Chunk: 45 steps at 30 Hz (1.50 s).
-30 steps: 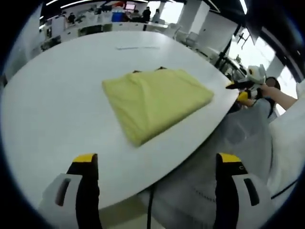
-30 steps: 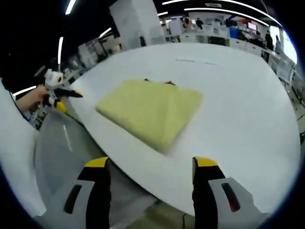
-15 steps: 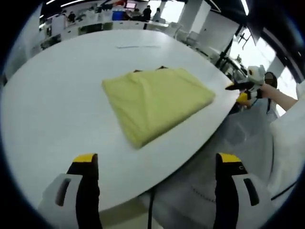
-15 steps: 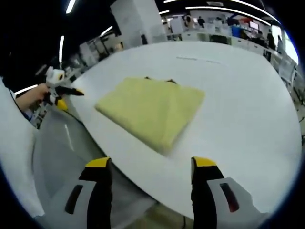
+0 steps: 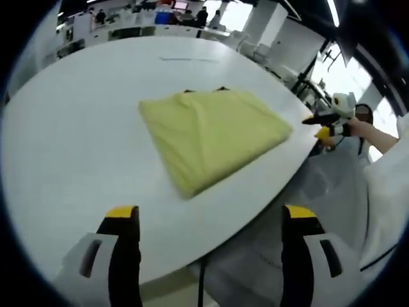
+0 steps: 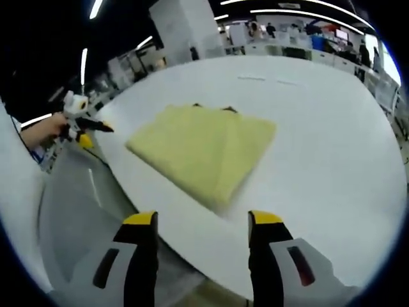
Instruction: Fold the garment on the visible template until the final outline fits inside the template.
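Both tools held back off the surface, jaws apart and empty.

My left tool (image 5: 208,220) and right tool (image 6: 203,220) hover off the near edge of the white surface (image 5: 70,141); the folded yellow garment (image 5: 211,134) lies close to that edge. It looks light, soft and floppy, so I'd pinch corners or a folded edge.

Yellow garment (image 5: 211,134) — folded into a flat rectangle — lies near the table's edge.
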Motion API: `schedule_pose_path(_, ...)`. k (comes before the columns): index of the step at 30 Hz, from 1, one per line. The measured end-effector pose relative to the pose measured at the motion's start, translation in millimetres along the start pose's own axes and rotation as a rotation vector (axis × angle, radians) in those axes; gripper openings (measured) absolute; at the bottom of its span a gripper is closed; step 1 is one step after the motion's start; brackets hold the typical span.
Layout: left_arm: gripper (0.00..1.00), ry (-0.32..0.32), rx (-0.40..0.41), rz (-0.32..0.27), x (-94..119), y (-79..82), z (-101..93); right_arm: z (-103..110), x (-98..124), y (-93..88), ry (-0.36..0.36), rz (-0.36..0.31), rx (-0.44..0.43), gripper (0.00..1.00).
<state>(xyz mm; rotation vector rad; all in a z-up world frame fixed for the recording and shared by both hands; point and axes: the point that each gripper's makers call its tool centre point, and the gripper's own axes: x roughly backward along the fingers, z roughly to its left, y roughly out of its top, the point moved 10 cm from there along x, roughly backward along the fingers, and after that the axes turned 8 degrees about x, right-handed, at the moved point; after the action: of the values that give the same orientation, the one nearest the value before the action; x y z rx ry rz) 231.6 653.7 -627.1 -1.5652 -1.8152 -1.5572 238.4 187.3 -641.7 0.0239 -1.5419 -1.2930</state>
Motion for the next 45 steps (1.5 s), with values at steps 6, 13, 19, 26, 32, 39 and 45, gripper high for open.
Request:
schedule_pose_path(6, 0.81, 0.002, 0.002, 0.011, -6.8, -1.0, 3.5, -2.2, -5.3, 2.1, 0.002, -0.016, -0.010, 0.52)
schedule_pose_path(13, 0.75, 0.010, 0.016, 0.011, -14.7, -1.5, 10.4, -6.0, -10.0, 1.5, 0.003, -0.014, -0.014, 0.50)
schedule_pose_path(19, 0.69, -0.002, 0.027, 0.011, -21.8, -2.9, 15.0, -9.9, -17.1, -0.5, 0.009, -0.005, -0.019, 0.46)
schedule_pose_path(26, 0.60, -0.028, 0.065, -0.009, -27.2, -2.2, 20.7, -11.5, -25.9, -2.0, 0.030, 0.018, -0.006, 0.42)
schedule_pose_path(32, 0.52, -0.051, 0.061, -0.020, -32.2, -1.0, 24.2, -17.0, -30.9, -0.5, 0.029, 0.007, -0.007, 0.37)
schedule_pose_path(39, 0.42, -0.067, 0.041, -0.041, -38.2, 0.6, 27.2, -22.5, -37.2, -2.0, 0.033, 0.011, 0.000, 0.29)
schedule_pose_path(45, 0.32, -0.082, 0.026, -0.053, -42.3, 0.8, 29.8, -23.9, -40.6, -4.2, 0.043, 0.013, 0.023, 0.22)
